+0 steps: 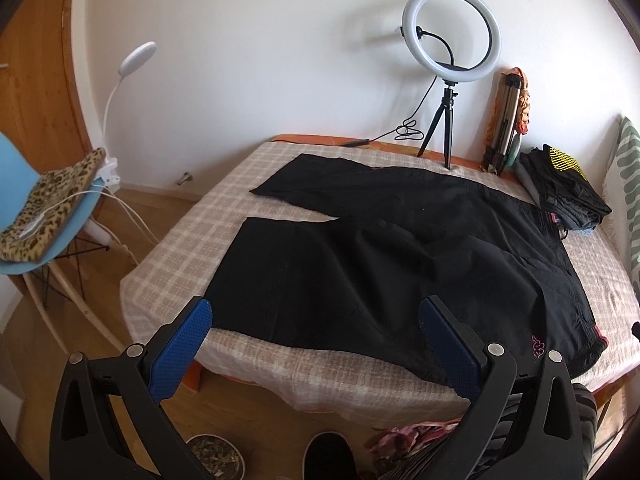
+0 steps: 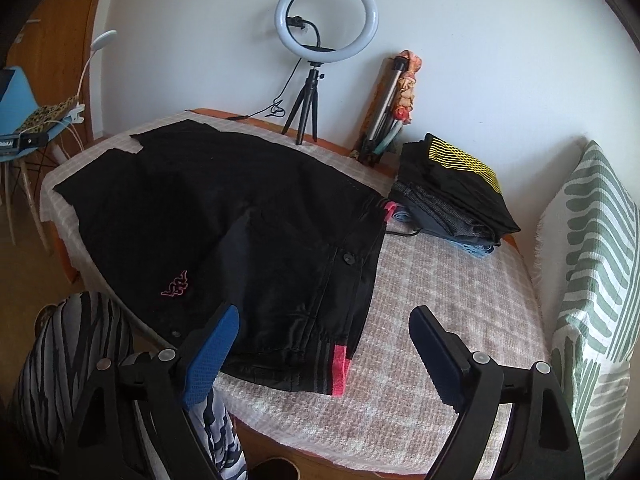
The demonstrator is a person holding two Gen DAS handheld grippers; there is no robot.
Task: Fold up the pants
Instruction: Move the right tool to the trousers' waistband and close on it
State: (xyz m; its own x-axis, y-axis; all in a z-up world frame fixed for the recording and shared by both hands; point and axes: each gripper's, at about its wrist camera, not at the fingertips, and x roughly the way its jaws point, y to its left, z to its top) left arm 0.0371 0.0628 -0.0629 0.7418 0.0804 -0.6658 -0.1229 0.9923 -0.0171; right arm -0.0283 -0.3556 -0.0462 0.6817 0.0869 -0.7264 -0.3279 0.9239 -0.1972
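Black pants (image 1: 400,240) lie spread flat on the checked table cover (image 1: 180,248), both legs pointing left, the waistband with pink trim to the right. My left gripper (image 1: 316,316) is open and empty, hovering at the front table edge over the near leg. In the right wrist view the pants (image 2: 224,216) show a pink logo and the pink-edged waistband (image 2: 340,368). My right gripper (image 2: 324,320) is open and empty, just above the near waistband corner.
A ring light on a tripod (image 1: 452,40) and a folded tripod (image 1: 504,120) stand at the back. A stack of folded clothes (image 2: 452,192) sits back right. A striped cushion (image 2: 592,260) is at the right. A blue chair (image 1: 36,208) stands left.
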